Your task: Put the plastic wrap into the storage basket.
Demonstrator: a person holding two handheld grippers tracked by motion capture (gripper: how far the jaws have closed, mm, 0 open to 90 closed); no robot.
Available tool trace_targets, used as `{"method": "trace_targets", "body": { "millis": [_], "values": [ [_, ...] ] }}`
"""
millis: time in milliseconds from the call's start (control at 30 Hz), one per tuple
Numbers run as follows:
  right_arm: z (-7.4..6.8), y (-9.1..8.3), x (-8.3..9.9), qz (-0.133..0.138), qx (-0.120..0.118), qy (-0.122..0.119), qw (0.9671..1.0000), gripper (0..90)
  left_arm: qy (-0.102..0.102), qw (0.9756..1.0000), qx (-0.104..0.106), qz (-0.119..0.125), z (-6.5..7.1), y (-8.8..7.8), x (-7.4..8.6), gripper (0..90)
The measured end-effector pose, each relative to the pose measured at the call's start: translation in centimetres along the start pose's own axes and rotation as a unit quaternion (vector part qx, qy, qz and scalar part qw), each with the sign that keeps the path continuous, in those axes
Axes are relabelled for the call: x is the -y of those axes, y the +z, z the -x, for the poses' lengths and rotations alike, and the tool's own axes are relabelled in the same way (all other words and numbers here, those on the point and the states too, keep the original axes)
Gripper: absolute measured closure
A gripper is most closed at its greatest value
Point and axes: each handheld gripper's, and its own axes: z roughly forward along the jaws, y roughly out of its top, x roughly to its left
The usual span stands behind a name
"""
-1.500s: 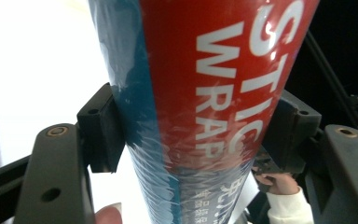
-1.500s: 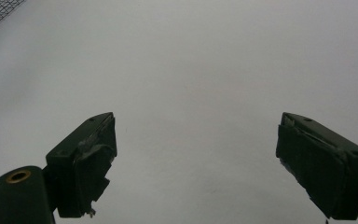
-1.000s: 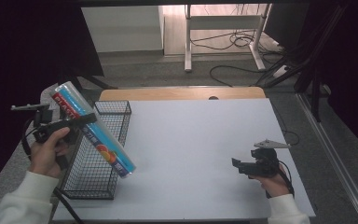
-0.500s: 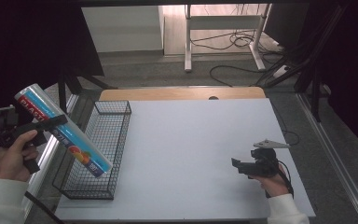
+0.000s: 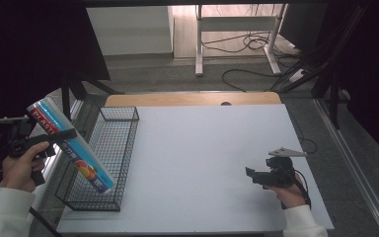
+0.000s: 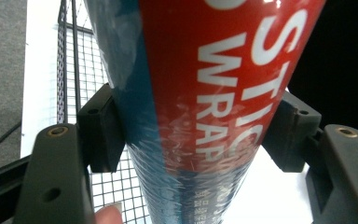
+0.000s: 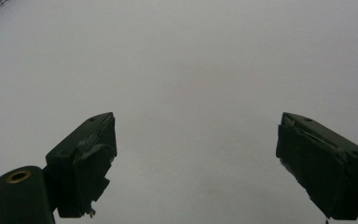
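A long plastic-wrap box (image 5: 71, 145), blue with a red end and white lettering, slants from upper left down to the right over the left side of the black wire basket (image 5: 106, 155). My left gripper (image 5: 54, 136) is shut on it near its upper, red end; in the left gripper view both pads clamp the box (image 6: 205, 112), with the basket mesh (image 6: 88, 84) behind. Near the table's right front, my right gripper (image 5: 250, 174) stands open, low over the white table top (image 7: 182, 70), nothing between its fingers.
The white table (image 5: 212, 148) has a wooden strip (image 5: 192, 98) along its far edge. Beyond it, on the grey floor, stand a white desk frame (image 5: 237, 34) and loose cables (image 5: 256, 64). Dark curtains flank both sides.
My left hand carried the box from above the basket out to the left, then back a little right and lower, so its lower end now hangs over the basket's left side. The right gripper stayed still.
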Motion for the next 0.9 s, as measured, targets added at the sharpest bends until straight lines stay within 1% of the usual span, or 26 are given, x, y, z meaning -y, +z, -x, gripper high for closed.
{"method": "trace_targets", "body": {
  "millis": [133,300,433,533,567,600,633,667,767,900],
  "values": [
    [0.1,0.0,0.0,0.000,0.002,0.002,1.0000,12.7,0.004,1.0000,0.001,-0.007,0.0,0.3,0.1,32.0],
    [0.1,0.0,0.0,-0.001,0.004,0.001,1.0000,12.7,0.011,0.9996,-0.009,-0.025,0.1,1.0,0.4,32.0],
    [0.1,0.1,0.0,-0.002,0.005,0.000,1.0000,12.8,0.021,0.9985,-0.020,-0.046,0.2,2.2,0.7,32.0],
    [0.1,0.1,0.0,-0.004,0.005,0.001,1.0000,12.7,0.031,0.9974,-0.032,-0.056,0.5,3.2,0.8,32.0],
    [0.1,0.1,0.0,-0.004,0.005,0.001,1.0000,12.7,0.031,0.9974,-0.032,-0.056,0.5,3.2,0.8,32.0],
    [0.2,0.2,0.0,-0.007,0.011,0.003,0.9999,12.8,0.035,0.9967,-0.037,-0.063,0.6,3.7,0.8,32.0],
    [0.2,0.2,0.0,-0.007,0.011,0.003,0.9999,12.8,0.035,0.9967,-0.037,-0.063,0.6,3.7,0.8,32.0],
    [0.3,0.1,0.0,-0.007,0.014,0.005,0.9999,12.8,0.037,0.9960,-0.042,-0.070,0.6,4.3,0.8,32.0],
    [0.4,0.1,0.0,-0.006,0.015,0.008,0.9998,12.8,0.035,0.9962,-0.042,-0.068,0.6,4.5,0.8,32.0],
    [0.4,0.1,0.0,-0.005,0.016,0.009,0.9998,12.7,0.022,0.9960,-0.049,-0.072,0.3,5.7,0.2,31.9]
  ]
}}
